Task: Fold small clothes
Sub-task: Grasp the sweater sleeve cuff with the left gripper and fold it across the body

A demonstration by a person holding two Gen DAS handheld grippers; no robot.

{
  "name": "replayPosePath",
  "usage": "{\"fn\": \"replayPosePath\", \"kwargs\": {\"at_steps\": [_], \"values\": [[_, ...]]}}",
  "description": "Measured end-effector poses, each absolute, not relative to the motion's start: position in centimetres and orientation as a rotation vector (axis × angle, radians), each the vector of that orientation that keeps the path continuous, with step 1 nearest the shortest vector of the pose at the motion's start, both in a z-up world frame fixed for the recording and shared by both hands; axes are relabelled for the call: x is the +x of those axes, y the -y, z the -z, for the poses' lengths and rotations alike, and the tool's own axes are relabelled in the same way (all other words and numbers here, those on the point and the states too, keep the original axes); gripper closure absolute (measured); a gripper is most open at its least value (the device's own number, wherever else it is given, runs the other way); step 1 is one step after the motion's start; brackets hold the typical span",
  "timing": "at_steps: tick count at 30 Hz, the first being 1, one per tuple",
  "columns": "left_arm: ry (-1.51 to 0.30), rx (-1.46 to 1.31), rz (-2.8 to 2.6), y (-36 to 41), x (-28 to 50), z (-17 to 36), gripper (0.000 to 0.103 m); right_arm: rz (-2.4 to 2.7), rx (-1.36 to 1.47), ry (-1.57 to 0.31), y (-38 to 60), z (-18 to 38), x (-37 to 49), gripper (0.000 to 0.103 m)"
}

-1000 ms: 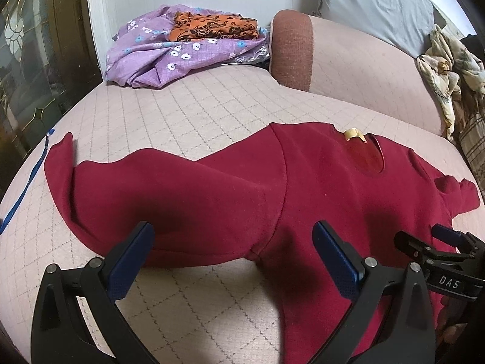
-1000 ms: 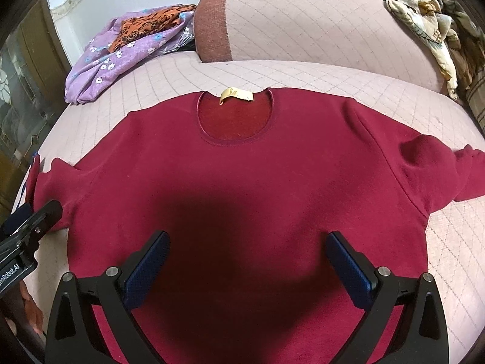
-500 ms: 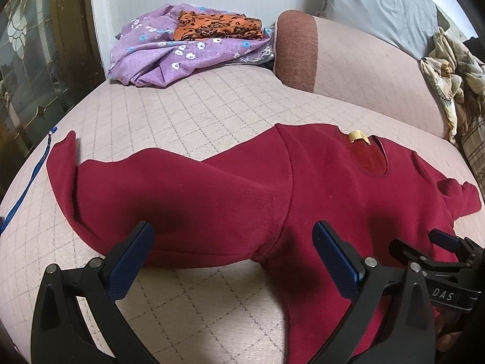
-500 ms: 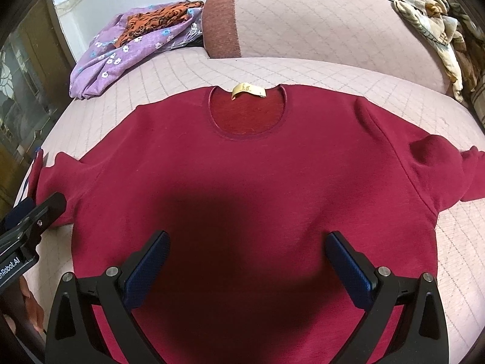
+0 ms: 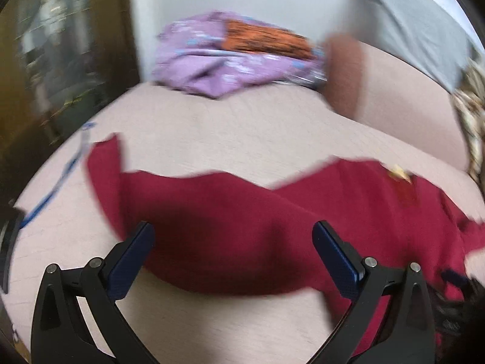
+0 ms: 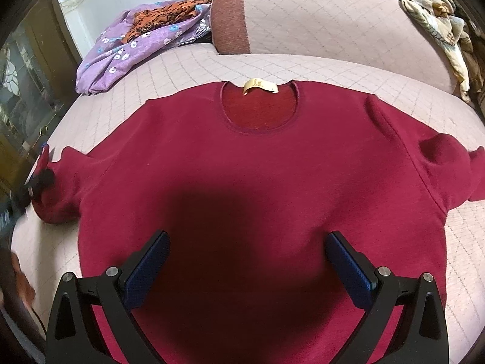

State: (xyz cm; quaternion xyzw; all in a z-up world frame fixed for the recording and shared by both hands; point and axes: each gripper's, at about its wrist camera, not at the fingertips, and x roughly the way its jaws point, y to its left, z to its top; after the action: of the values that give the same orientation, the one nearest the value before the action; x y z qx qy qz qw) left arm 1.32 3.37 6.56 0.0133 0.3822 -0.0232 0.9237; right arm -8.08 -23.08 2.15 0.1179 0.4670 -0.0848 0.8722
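Crimson sweater [image 6: 257, 188] spread flat, front up, on pink quilted bed cover [image 6: 188, 69], neckline and yellow label [image 6: 260, 85] toward rolled bolster [image 6: 318, 18]. Right gripper [image 6: 247, 262] above lower body of sweater, jaws wide apart, nothing held. Left gripper [image 5: 233, 256] over 1 sleeve [image 5: 188, 203], also gaping, empty; view blurred. Purple floral cloth [image 6: 130, 51] heaped well apart.

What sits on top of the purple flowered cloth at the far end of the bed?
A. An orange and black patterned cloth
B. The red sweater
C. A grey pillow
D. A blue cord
A: an orange and black patterned cloth lies bunched on the purple flowered cloth, well beyond the red sweater.
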Motion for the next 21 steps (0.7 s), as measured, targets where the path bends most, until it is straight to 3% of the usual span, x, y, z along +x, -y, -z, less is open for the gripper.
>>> {"fn": "replayPosePath", "kwargs": {"at_steps": [9, 12, 13, 15, 17, 19, 21], "values": [[-0.875, -0.086, -0.213, -13.1, 8.8, -3.8, 0.002, 0.111, 0.243, -0.975, 22.3, -2.9, -8.0, 0.0], [-0.93, -0.09, -0.226, -14.3, 10.3, -2.1, 0.025, 0.097, 0.253, -0.985, 22.0, -2.6, -7.8, 0.0], [-0.949, -0.106, -0.226, -14.8, 10.7, -1.5, 0.044, 0.095, 0.253, -0.986, 21.9, -2.6, -7.8, 0.0], [-0.936, -0.169, -0.208, -15.8, 10.4, -1.1, 0.05, 0.09, 0.25, -0.985, 21.7, -2.5, -7.8, 0.0], [-0.935, -0.187, -0.21, -16.1, 10.1, -1.5, 0.076, 0.084, 0.253, -0.986, 21.6, -2.5, -7.7, 0.0], [-0.92, -0.269, -0.196, -16.8, 9.3, -2.0, 0.088, 0.079, 0.259, -0.987, 21.4, -2.4, -7.6, 0.0], [-0.898, -0.337, -0.149, -16.9, 8.8, -2.9, 0.091, 0.074, 0.266, -0.989, 21.3, -2.3, -7.6, 0.0]]}}
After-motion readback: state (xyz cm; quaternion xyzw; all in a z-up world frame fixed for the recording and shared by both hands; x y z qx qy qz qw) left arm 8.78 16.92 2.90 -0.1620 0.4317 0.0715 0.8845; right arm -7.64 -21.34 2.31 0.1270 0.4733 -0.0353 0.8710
